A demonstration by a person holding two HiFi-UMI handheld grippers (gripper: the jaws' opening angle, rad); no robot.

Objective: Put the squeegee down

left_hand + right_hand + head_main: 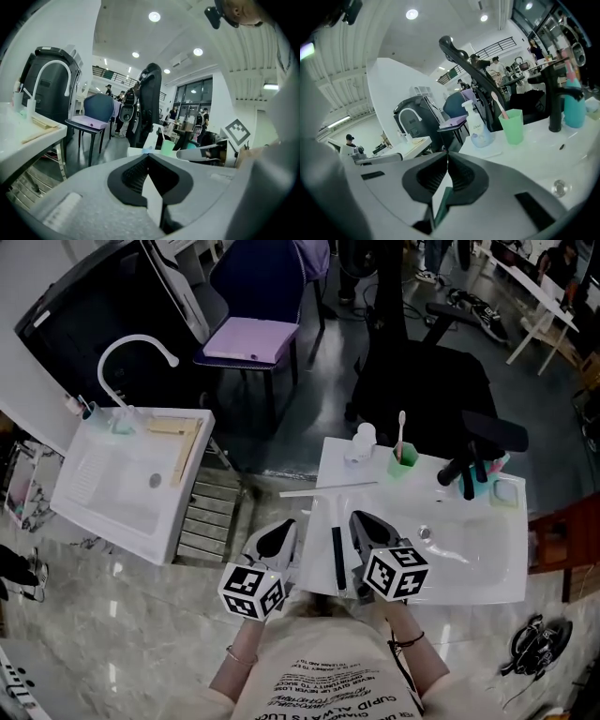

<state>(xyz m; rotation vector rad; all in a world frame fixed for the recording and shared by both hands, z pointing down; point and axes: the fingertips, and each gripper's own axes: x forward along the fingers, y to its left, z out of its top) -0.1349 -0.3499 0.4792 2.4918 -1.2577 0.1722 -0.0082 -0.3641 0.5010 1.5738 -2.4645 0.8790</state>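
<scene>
Squeegee (337,557): on the sink counter (487,570), left end.
Bottle (362,442): back left corner of it.
Cup (404,463): back edge, centre.
Tap (466,471): back right.
Second basin (103,493): well left of it.

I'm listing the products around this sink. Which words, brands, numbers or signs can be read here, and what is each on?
"Dove": on the clear pump bottle, in the right gripper view.
Lines of black print on the person's pale shirt: upside down and too small to read reliably.
Black-and-white marker cubes: square patterns only, no letters.
Nothing else is legible.
</scene>
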